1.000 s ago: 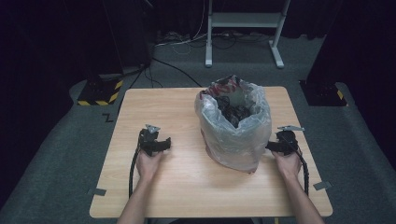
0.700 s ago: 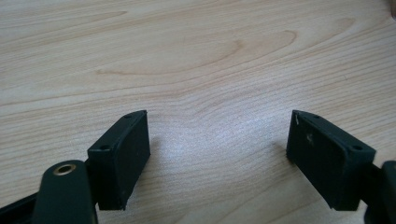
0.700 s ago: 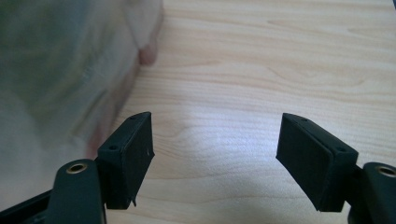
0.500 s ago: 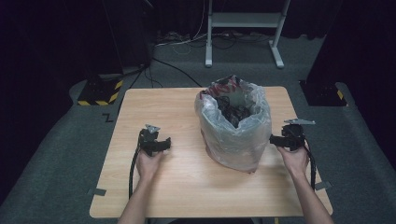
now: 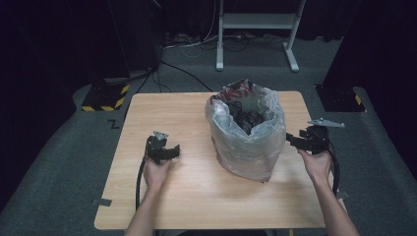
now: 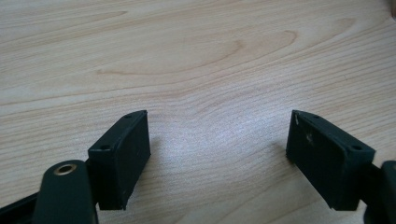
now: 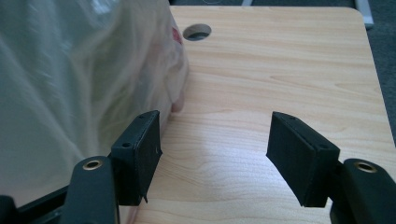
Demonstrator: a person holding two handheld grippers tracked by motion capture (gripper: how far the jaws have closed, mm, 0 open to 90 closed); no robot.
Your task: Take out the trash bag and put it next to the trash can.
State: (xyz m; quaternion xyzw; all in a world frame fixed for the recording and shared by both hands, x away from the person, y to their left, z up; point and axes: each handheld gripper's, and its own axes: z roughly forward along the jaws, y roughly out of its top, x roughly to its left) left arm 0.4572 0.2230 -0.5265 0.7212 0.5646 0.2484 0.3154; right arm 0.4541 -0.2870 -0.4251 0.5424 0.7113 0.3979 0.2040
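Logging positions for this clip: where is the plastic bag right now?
In the high view the plastic bag stands right of the table's centre, beside the right gripper.

Bulky plastic bag [image 5: 248,132] mid-table [image 5: 187,196], apparently free sides.

Can't really make out the dark stuff inside the plastic bag [image 5: 248,132], and my right gripper view crops it.

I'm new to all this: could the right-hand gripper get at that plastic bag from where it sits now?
Probably yes. The right gripper is open right beside the plastic bag, jaws pointed at its side, with bare table around and nothing between them.
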